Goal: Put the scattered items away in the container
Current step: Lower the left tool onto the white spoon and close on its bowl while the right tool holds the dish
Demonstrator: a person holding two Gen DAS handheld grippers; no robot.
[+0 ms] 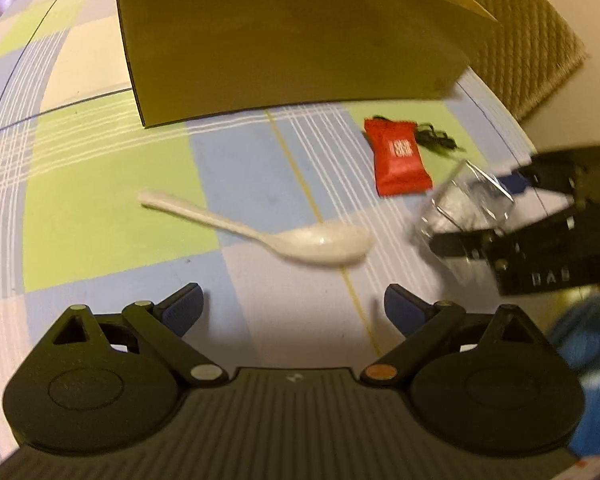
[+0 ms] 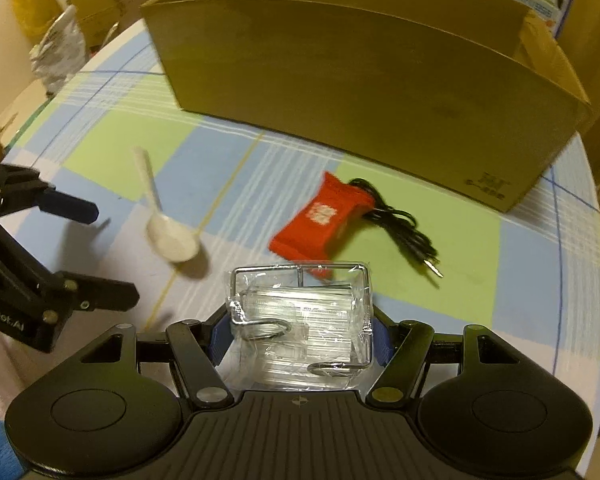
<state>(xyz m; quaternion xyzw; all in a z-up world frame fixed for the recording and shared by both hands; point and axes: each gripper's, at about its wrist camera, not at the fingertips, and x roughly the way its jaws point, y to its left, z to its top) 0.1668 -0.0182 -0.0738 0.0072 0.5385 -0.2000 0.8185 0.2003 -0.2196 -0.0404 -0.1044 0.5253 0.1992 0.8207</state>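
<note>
Right wrist view: right gripper (image 2: pixel 300 334) clamps a clear packet (image 2: pixel 300 320) above a checked table (image 2: pixel 500 280).

Packet contents are hard to make out through glare: wire and clear plastic. On the table lie one white spoon (image 1: pixel 296 236), one red sachet (image 1: pixel 398 156) and one black cable (image 2: pixel 400 228), partly hidden behind the sachet. One cardboard box (image 2: pixel 360 92) stands beyond, top cut off. Left gripper (image 1: pixel 294 304) is spread wide, holding nothing, near the spoon.
</note>
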